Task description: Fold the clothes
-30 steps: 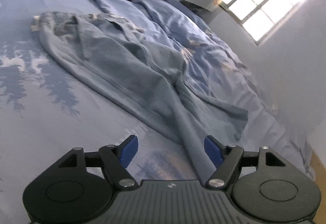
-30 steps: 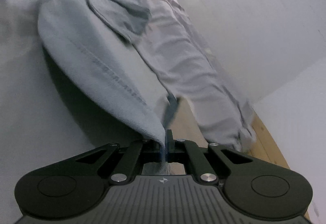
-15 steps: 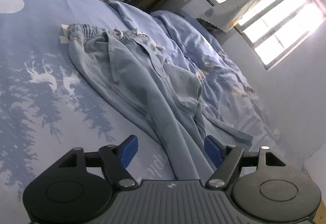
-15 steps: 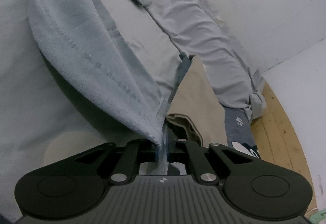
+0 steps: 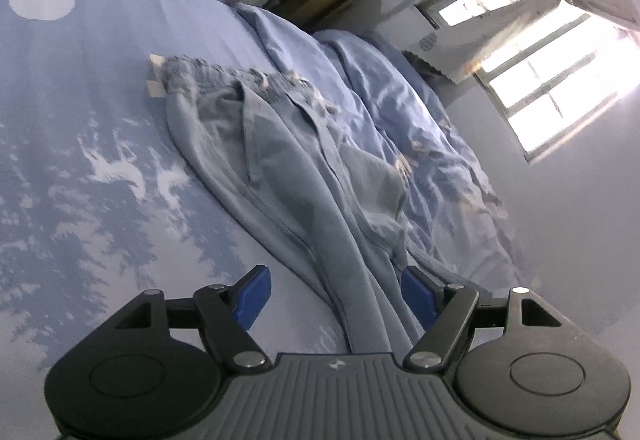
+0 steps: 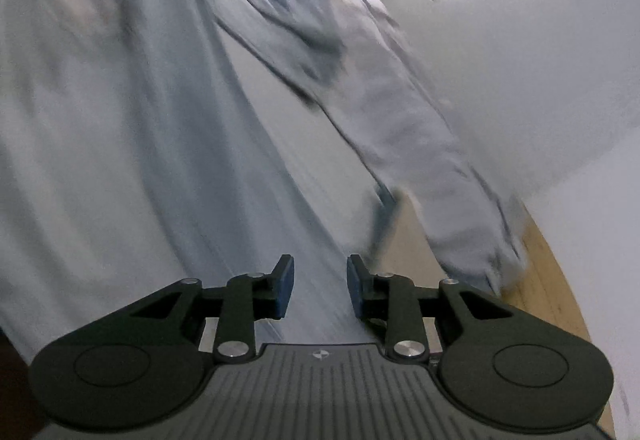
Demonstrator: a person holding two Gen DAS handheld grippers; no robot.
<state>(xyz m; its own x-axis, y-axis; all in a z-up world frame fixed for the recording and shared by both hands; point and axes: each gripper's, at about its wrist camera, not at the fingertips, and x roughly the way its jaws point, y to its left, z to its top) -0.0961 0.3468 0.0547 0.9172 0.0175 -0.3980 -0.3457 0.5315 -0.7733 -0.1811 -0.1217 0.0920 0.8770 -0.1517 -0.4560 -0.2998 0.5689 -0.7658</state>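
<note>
Pale blue trousers (image 5: 288, 176) lie lengthwise on the bed, with the gathered waistband (image 5: 224, 80) at the far end and the legs running toward me. My left gripper (image 5: 335, 296) is open and low over the near end of the legs. A bunched leg passes between its blue pads (image 5: 254, 296) without either pad touching it. The right wrist view is blurred. My right gripper (image 6: 320, 288) is opening its jaws just above the trousers' cloth (image 6: 120, 120), and its pads press on nothing.
The bed sheet (image 5: 100, 168) is blue with white deer and a white moon. A crumpled blue duvet (image 5: 400, 112) (image 6: 420, 160) lies along the wall side. A bright window (image 5: 560, 80) and clutter stand beyond the bed. Wooden floor (image 6: 560, 280) shows at the right.
My right gripper, which was shut on the trouser hem, has let it go and its jaws have parted. The left gripper has slid across the bed, still open.
</note>
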